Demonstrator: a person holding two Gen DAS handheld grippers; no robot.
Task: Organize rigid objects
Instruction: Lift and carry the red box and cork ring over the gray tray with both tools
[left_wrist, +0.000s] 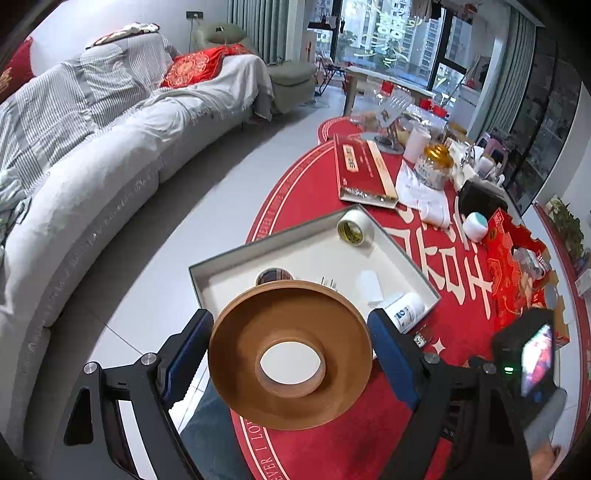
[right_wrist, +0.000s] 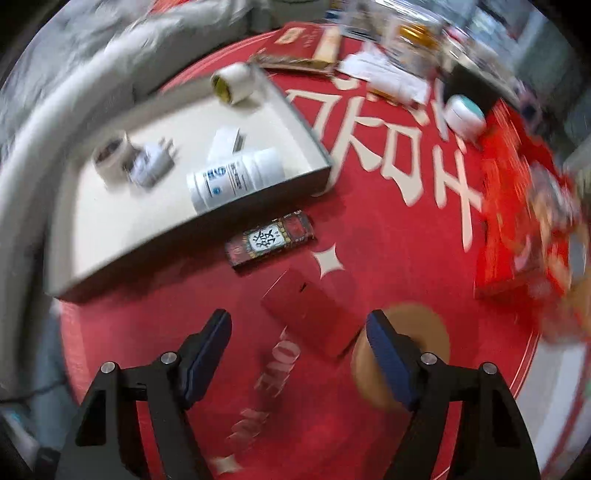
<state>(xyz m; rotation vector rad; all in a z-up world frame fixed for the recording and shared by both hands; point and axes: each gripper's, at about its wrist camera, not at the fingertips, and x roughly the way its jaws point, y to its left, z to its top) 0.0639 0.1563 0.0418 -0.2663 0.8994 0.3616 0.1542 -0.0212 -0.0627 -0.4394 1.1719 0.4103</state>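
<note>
1. The right gripper (right_wrist: 299, 354) hung over the red mat (right_wrist: 388, 236) with its jaws apart and nothing between them.
2. Ahead of the fingers lay a red flat box (right_wrist: 314, 317), and beyond it a patterned card box (right_wrist: 271, 240) just beside the tray (right_wrist: 295, 107).
3. A brown round object (right_wrist: 417, 328) sat behind the right finger (blurred).
4. In the tray were a white bottle (right_wrist: 232, 177) on its side, a tape roll (right_wrist: 232, 83) and a plug (right_wrist: 153, 164)

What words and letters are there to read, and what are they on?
"EVER I LO": cut-off border lettering on the red tablecloth.
Big cream Chinese characters on the tablecloth: only partly in view.
White bottle label: too blurred.
Small patterned box: one Chinese character, blurred.
</note>
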